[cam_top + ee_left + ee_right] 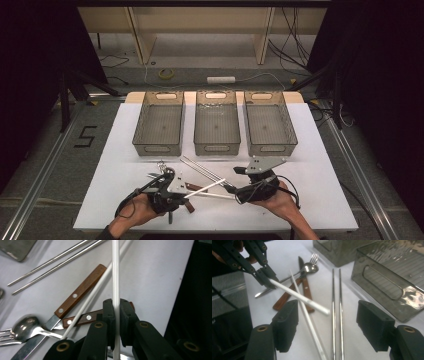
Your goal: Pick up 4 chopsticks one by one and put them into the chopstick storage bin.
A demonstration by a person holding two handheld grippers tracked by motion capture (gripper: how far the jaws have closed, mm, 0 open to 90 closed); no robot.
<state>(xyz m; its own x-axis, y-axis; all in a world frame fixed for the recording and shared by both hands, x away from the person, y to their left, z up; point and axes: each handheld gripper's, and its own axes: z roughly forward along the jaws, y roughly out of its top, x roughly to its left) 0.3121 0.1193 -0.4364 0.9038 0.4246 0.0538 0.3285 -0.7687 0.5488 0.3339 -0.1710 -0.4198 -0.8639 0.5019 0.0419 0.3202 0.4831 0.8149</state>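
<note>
1. Left gripper view: I am pinching a white chopstick (pixel 115 270) between the jaws of the left gripper (pixel 115 315), which are pressed onto it near one end, lifting it above the counter (pixel 155 272).
2. I am judging the stick light, stiff and smooth, so it may be pivoting or slipping in so narrow a grip.
3. I am keeping the right gripper (pixel 327 325) spread wide, its jaws flanking the free tip.
4. I am favouring a second hold near that tip, clear of the second white chopstick (pixel 308 320), the steel chopsticks (pixel 336 302) and the wooden-handled knives (pixel 80 291).
</note>
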